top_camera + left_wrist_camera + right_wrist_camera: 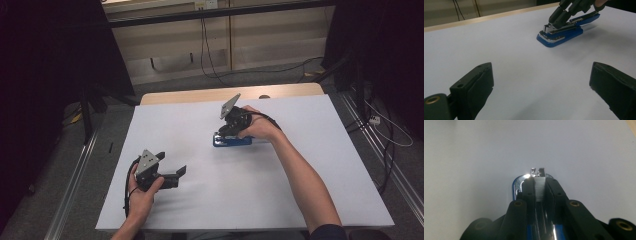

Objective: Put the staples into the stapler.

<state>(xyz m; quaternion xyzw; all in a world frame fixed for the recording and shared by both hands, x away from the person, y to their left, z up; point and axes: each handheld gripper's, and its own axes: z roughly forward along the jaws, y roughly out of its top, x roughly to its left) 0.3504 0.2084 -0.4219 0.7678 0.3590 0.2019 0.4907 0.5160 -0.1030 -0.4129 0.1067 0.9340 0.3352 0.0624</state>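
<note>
While the right claw (pixel 229 131) is clamped on the stapler's (pixel 560 33) metal staple strip near the front end, the stapler itself sits on the white counter (pixel 300 165), a bit past the middle. So the grab looks done, but I'd say nothing's been pulled out or lifted yet; the base lies flat. Left claw (pixel 172 172) just hangs near the front-left, jaws wide apart, holding nothing. Bracing the stapler is probably its job next.

stapler (pixel 539 185) rear: hidden behind the right tool (pixel 540 187) in the right gripper view
left tool (pixel 541 87) jaws: cut off by the bottom edge
stapler's far end, left gripper view: covered by the right tool
</note>
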